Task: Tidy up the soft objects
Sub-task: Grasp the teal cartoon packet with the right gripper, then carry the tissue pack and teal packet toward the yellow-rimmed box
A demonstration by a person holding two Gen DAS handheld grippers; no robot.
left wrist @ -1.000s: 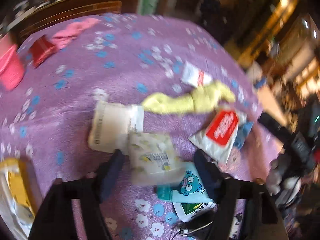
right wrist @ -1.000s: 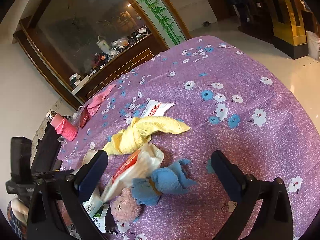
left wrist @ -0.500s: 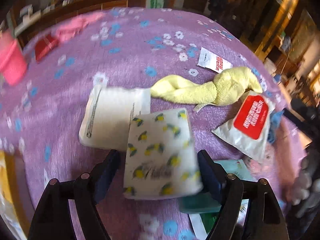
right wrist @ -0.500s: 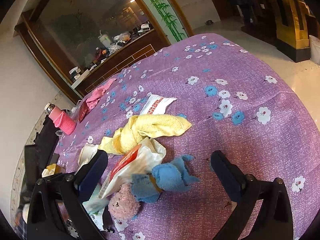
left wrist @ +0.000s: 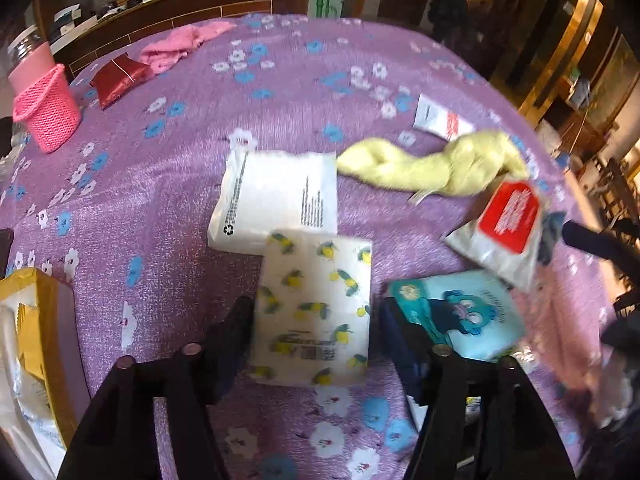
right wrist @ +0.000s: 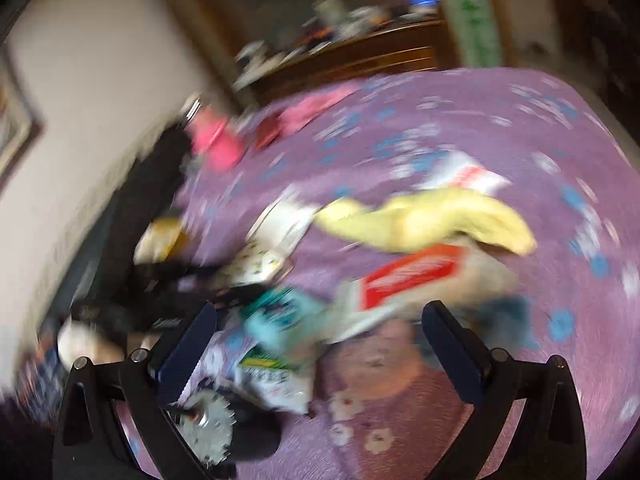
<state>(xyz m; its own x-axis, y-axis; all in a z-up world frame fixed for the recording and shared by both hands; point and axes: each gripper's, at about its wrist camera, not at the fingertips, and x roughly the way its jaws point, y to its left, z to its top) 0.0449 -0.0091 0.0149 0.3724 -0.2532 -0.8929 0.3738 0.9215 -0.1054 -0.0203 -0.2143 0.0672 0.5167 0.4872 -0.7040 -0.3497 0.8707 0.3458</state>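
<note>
My left hand-held gripper [left wrist: 314,320] is closing around the lemon pack [left wrist: 314,312], which lies on the purple-clothed desk [left wrist: 168,184] overlapping a white pack [left wrist: 276,200]; whether the pads press it yet, I cannot tell. My right hand-held gripper [right wrist: 320,332] stands wide open and empty above a blurred pile near the yellow towel [right wrist: 432,220].

Five soft packs lie mid-frame: a lemon-print pack [left wrist: 316,312], a plain white pack [left wrist: 276,204], a teal cartoon pack [left wrist: 460,320] and two red-labelled packs [left wrist: 504,228] [left wrist: 438,120]. One yellow towel [left wrist: 436,164], one pink cloth [left wrist: 180,46], one pink basket [left wrist: 46,112] upper left.
</note>
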